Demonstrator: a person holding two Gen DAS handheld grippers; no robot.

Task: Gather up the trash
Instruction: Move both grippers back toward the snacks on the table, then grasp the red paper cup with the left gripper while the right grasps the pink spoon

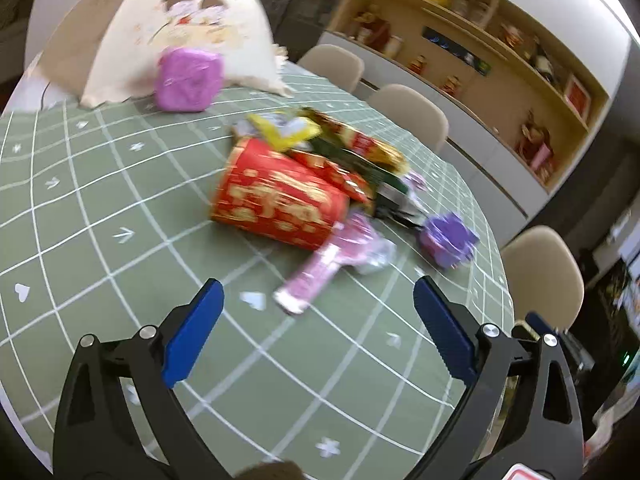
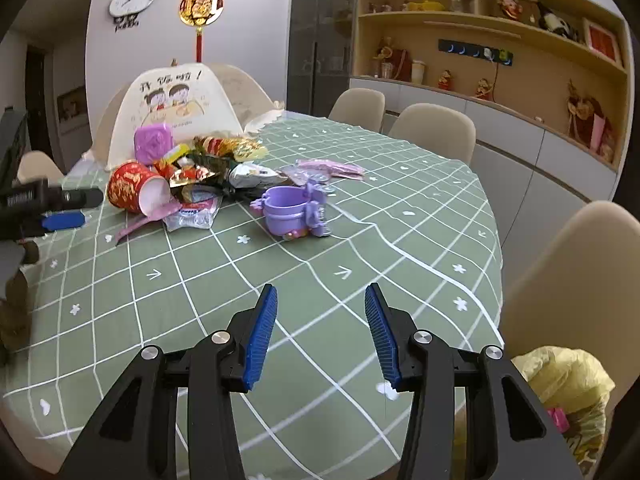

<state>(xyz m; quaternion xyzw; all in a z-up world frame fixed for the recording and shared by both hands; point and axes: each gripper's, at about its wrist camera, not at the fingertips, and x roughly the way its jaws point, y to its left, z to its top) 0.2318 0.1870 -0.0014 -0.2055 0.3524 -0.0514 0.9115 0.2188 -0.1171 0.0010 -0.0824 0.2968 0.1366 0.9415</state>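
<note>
Right claw (image 2: 320, 332) open, trash pile (image 2: 200, 176) well ahead

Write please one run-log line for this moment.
task: collect trash | left claw: open, empty | right claw: open, empty | trash pile: on table, untouched | yellow bag: beside table

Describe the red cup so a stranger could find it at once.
On the green checked tablecloth, find the heap of wrappers in front of the white cartoon cover. The red cup lies tipped over at the heap's left end, white inside showing. It is the only red cylinder with gold print; its neighbours are flat wrappers and purple plastic.
</note>
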